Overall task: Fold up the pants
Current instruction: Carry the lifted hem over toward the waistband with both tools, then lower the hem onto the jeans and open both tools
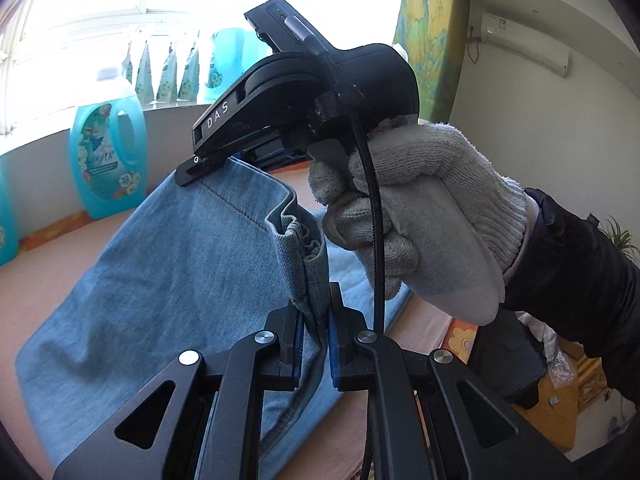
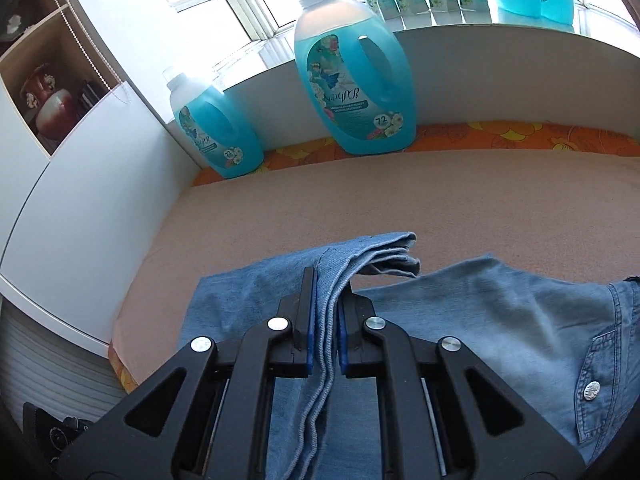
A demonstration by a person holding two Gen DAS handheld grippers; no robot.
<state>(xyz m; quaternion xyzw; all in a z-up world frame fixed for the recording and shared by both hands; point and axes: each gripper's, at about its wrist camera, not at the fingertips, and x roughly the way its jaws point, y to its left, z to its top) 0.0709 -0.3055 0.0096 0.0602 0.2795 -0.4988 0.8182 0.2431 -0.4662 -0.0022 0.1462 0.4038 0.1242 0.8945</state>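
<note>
my left gripper (image 1: 316, 320) and right gripper (image 2: 326, 320) each stand clamped on a bunched edge of the pants (image 1: 160, 272).

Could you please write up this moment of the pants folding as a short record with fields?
garment: light blue denim pants, partly lifted off the surface
surface: pinkish cloth-covered top with an orange floral edge
left gripper: shut on a bunched hem of the pants
right gripper: shut on a folded edge of the pants
right hand: white knit glove, dark sleeve
background: blue detergent bottles by the window
fold status: not yet laid flat
</note>
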